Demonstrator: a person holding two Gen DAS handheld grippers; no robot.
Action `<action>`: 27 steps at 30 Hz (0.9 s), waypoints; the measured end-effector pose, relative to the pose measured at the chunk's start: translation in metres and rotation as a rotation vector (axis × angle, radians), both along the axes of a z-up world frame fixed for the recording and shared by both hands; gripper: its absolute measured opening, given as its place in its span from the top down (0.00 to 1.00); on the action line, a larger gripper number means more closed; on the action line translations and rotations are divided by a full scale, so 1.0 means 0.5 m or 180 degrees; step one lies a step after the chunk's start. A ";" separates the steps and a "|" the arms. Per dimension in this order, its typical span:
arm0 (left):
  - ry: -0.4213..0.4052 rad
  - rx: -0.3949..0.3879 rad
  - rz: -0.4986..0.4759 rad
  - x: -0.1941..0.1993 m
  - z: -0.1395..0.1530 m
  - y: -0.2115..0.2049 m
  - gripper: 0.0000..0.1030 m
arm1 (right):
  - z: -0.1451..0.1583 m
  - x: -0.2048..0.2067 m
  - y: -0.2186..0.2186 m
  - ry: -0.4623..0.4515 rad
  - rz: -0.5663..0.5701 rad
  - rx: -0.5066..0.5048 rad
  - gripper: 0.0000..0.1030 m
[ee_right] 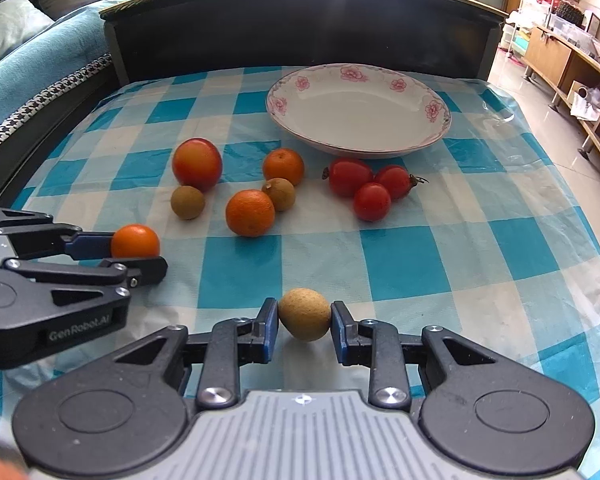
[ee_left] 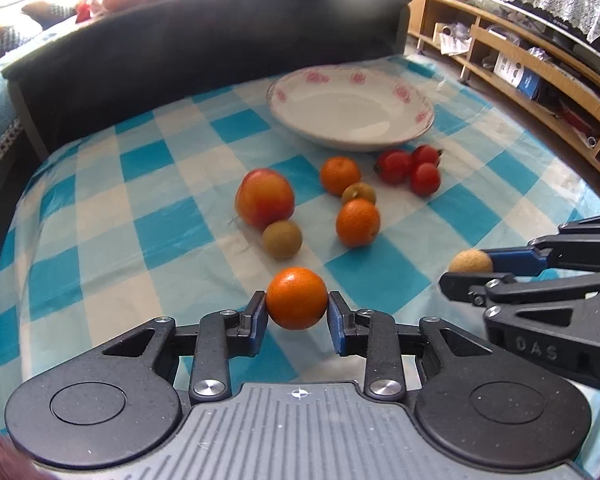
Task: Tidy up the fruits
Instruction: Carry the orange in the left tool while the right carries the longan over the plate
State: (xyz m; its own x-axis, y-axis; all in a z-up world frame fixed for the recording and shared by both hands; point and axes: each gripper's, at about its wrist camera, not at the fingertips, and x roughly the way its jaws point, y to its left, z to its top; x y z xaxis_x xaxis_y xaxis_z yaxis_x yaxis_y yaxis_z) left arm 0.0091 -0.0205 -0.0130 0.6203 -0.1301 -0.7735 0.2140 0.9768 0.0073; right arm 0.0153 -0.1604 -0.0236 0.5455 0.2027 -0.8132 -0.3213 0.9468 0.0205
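Note:
My left gripper (ee_left: 297, 307) is shut on a small orange (ee_left: 296, 298), held just above the cloth; it also shows in the right wrist view (ee_right: 135, 242). My right gripper (ee_right: 304, 316) is shut on a tan longan (ee_right: 305, 314), also seen in the left wrist view (ee_left: 471, 261). A white flowered plate (ee_right: 432, 128) stands empty at the back. Between plate and grippers lie an apple (ee_right: 197, 163), two oranges (ee_right: 250, 212), two longans (ee_right: 187, 201) and three cherry tomatoes (ee_right: 371, 201).
The table has a blue-and-white checked cloth (ee_right: 420, 264). A dark headboard-like panel (ee_right: 300, 28) rises behind the plate. A sofa (ee_right: 28, 40) is at the left and wooden shelves (ee_left: 540, 64) at the right.

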 end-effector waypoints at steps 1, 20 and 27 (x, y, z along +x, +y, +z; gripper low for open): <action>-0.0021 -0.0021 -0.0020 0.001 0.004 -0.002 0.62 | 0.005 -0.004 0.000 -0.0010 -0.0005 0.0002 0.69; -0.0286 -0.0312 -0.0034 0.102 0.086 -0.025 0.62 | 0.120 0.049 0.000 -0.0258 -0.0284 0.0112 0.69; -0.0291 -0.0259 -0.0087 0.178 0.091 -0.053 0.62 | 0.123 0.129 -0.013 -0.0261 -0.0293 0.0173 0.69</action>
